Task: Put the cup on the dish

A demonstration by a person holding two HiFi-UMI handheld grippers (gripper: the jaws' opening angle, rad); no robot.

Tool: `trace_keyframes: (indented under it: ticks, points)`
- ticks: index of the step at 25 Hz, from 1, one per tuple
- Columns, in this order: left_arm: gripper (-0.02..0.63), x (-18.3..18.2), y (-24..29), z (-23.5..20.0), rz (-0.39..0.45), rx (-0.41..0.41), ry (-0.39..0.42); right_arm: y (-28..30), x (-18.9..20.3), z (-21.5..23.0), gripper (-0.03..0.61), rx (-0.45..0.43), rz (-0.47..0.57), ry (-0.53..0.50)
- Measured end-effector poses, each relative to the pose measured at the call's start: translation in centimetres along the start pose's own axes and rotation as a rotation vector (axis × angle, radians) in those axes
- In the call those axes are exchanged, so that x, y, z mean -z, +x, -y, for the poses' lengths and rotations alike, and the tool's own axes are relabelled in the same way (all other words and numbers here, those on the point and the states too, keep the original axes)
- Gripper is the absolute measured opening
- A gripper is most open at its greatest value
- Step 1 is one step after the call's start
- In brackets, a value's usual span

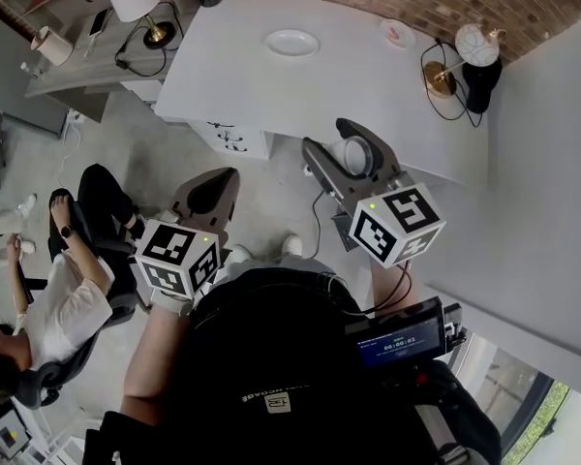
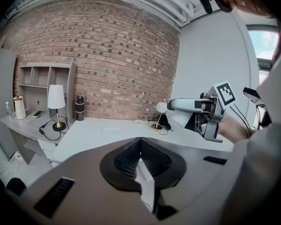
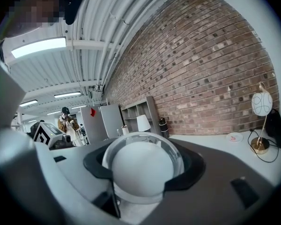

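The cup [image 3: 143, 170] could slip or tip as you carry it, since your right gripper [image 1: 352, 156] clamps only its smooth rounded wall, and it sits just right of centre in the head view, well apart from the dish [image 1: 290, 43] at top centre on the white table [image 1: 368, 95]. You might also mistake the small pink plate [image 1: 397, 34] at upper right for the target. The cup looks pale and glossy with a translucent rim, while your left gripper [image 2: 141, 162] at lower left has its jaws together on nothing.
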State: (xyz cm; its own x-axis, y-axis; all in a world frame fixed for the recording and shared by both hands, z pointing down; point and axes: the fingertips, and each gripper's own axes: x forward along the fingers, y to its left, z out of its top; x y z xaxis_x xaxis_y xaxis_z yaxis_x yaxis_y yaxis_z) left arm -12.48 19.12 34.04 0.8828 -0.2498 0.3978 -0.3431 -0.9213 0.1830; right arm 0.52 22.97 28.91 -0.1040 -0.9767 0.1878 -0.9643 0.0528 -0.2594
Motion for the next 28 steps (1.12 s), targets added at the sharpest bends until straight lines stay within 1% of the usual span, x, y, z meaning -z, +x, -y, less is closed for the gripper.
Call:
trace_keyframes:
  ticks: [5,10,15,21,25,28]
  points:
    - [0.005,-0.5,1.2,0.8,-0.011,-0.026,0.013,-0.5,-0.6,2.0,0.261,-0.022,0.023,0.022]
    - [0.005,-0.2,2.1,1.5,-0.032,-0.054,0.023,-0.5,-0.9,3.9,0.261,-0.034,0.047,0.036]
    - [0.005,-0.2,2.7,1.5,-0.044,-0.058,0.018,-0.1,-0.7,4.7,0.261,-0.04,0.043,0.074]
    - [0.005,0.0,4.1,0.1,-0.041,-0.047,-0.008,1.3,-0.2,5.6,0.261,-0.027,0.018,0.073]
    - [0.005,-0.2,5.5,-1.4,-0.047,-0.019,-0.018,2.8,-0.6,6.4,0.261,-0.004,0.006,0.068]
    - [0.005,-1.0,6.5,-3.2,-0.046,0.0,-0.019,4.5,-1.1,6.9,0.261,0.016,0.0,0.064]
